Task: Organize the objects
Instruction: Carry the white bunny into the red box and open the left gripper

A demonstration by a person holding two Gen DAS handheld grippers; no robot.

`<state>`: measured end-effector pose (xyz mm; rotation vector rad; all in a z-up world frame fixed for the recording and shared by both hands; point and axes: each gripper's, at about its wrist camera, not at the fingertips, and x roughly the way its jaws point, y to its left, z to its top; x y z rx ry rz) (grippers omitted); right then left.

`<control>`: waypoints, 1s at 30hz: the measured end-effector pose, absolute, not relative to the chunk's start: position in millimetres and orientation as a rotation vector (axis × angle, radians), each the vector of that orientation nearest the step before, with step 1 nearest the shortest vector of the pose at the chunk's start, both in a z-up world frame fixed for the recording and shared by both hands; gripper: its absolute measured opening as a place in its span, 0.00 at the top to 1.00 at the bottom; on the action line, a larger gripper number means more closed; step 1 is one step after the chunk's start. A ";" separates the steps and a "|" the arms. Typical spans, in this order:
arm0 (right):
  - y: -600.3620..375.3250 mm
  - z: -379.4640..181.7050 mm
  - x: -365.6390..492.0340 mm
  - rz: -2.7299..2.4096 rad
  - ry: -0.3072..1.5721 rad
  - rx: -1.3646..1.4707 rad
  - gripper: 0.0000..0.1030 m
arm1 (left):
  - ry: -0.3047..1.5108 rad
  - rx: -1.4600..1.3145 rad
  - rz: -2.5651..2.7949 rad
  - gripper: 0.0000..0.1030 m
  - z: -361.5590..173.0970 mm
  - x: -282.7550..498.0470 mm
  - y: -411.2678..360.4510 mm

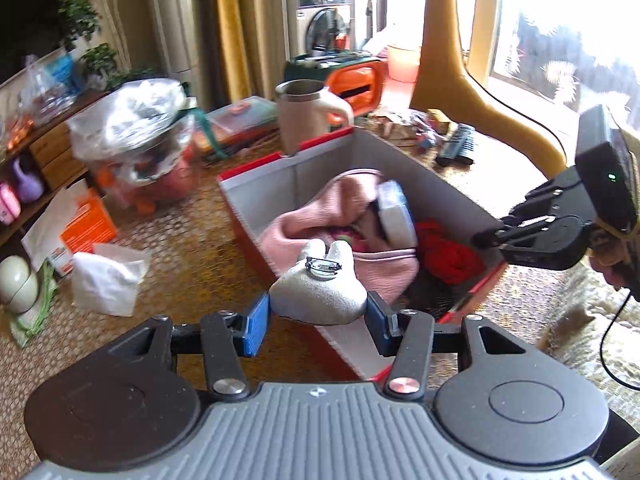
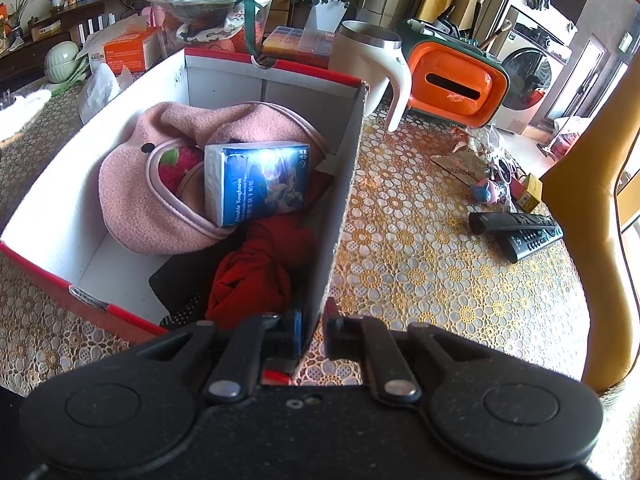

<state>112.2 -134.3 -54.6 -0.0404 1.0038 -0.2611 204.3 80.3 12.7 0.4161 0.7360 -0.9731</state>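
Left gripper point(image 1: 319, 316) clamps grey pouch point(image 1: 320, 292) above box point(image 1: 260, 184) | right gripper point(image 2: 314, 334) pinches box wall, steadying | lower pouch inside rim before releasing.

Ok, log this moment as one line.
left gripper: shut on white pouch | right gripper: shut on box wall | box: partly filled

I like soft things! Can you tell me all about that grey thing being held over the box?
The soft pale grey fabric pouch looks plump and felt-like, with two rounded ends poking up and a small metal ring clasp on top. The left gripper squeezes it between blue pads, holding it above the near edge of the red-rimmed cardboard box.
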 end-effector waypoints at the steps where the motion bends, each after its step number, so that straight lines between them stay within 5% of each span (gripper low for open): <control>1: -134.4 -54.5 112.1 -0.261 1.003 -0.039 0.91 | 0.734 0.427 -0.989 0.51 12.8 199.6 74.2; 30: -135.0 -53.3 111.2 -0.260 0.994 -0.026 0.92 | 0.831 0.515 -0.961 0.50 -50.8 223.3 -22.8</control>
